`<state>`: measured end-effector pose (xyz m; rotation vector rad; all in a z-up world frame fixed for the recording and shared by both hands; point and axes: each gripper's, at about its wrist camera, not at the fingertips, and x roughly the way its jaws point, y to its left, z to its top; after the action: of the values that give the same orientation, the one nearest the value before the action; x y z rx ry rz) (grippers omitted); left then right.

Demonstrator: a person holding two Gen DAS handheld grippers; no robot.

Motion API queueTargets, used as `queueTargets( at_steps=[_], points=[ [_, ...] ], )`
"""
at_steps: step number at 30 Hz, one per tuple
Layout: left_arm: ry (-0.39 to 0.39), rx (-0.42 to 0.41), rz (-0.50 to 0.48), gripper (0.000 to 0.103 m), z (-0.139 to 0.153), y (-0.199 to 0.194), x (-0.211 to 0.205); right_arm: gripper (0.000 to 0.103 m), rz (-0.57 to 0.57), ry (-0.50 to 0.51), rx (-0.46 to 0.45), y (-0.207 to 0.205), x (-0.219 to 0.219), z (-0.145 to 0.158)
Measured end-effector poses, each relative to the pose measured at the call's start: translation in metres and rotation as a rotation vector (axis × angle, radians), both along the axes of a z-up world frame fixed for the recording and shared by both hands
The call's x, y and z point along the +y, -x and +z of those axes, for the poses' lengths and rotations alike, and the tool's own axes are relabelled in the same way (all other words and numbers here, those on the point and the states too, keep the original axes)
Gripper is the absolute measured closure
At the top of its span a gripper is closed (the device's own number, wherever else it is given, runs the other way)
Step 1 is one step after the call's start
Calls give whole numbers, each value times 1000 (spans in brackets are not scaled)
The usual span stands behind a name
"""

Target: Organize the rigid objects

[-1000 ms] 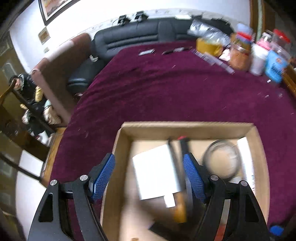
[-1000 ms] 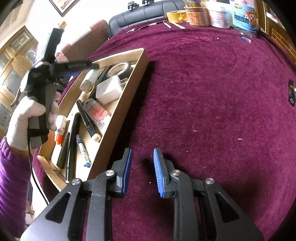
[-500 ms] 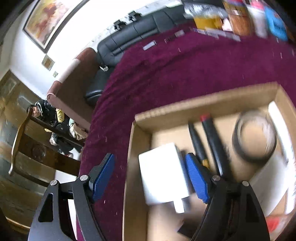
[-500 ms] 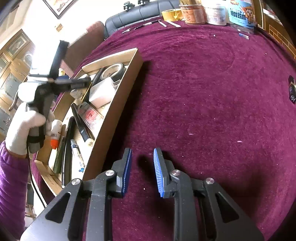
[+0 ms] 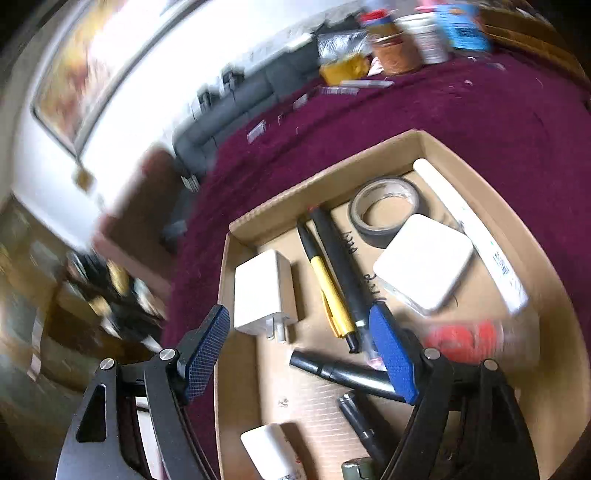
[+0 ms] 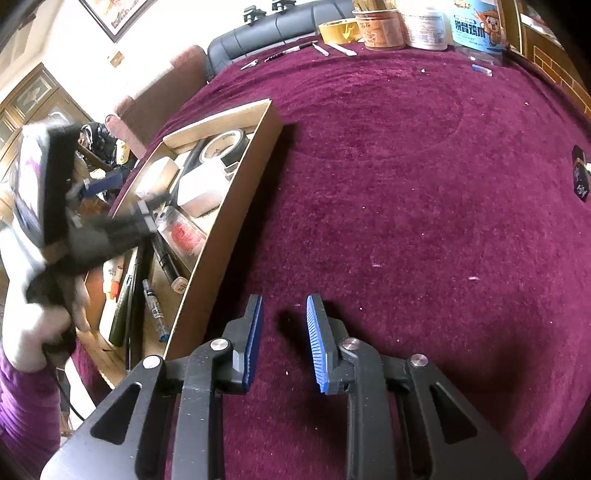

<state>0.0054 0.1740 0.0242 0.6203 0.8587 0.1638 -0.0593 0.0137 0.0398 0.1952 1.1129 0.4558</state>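
Note:
A shallow cardboard box [image 5: 325, 184] lies on the purple cloth. It holds a white plug adapter [image 5: 264, 291], a yellow pen [image 5: 328, 291], a black marker [image 5: 341, 266], a tape roll [image 5: 384, 210], a white square block [image 5: 424, 260] and more pens. My left gripper [image 5: 299, 339] is open and empty, hovering over the box's near left part, with the adapter just ahead of its fingers. My right gripper [image 6: 284, 328] is partly open and empty over bare cloth, right of the box [image 6: 236, 206]. The left gripper [image 6: 110, 225] shows blurred in the right wrist view.
Jars, a tape roll [image 6: 338, 29] and pens [image 6: 291, 50] stand at the table's far edge. A small black object [image 6: 580, 173] lies at the right. A black sofa [image 5: 236, 107] and a brown chair [image 5: 136, 214] stand beyond the table.
My left gripper has swung and pulled back over the box, so more of its contents show. It stays open. The right gripper has not moved.

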Motion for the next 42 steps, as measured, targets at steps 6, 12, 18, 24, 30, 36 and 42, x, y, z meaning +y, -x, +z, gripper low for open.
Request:
queueTargets(
  at_steps=[6, 12, 18, 24, 30, 36, 42],
  points=[
    [-33, -96, -16, 29, 23, 33, 0, 81, -4, -1, -31, 7, -2, 12],
    [195, -417, 62, 12, 96, 103, 27, 81, 6, 34, -104, 25, 3, 29],
    [442, -702, 122, 1, 128, 187, 44, 60, -20, 97, -421, 69, 22, 71],
    [532, -508, 216, 1, 96, 170, 43, 7, -149, 130, -551, 90, 27, 86],
    [580, -412, 222, 1, 86, 172, 36, 7, -146, 210, -579, 107, 41, 74],
    [616, -357, 297, 1, 73, 177, 43, 7, -34, 302, -577, 123, 69, 52],
    [649, -298, 380, 1, 57, 172, 62, 7, 62, 367, -563, 131, 93, 38]
  ],
)
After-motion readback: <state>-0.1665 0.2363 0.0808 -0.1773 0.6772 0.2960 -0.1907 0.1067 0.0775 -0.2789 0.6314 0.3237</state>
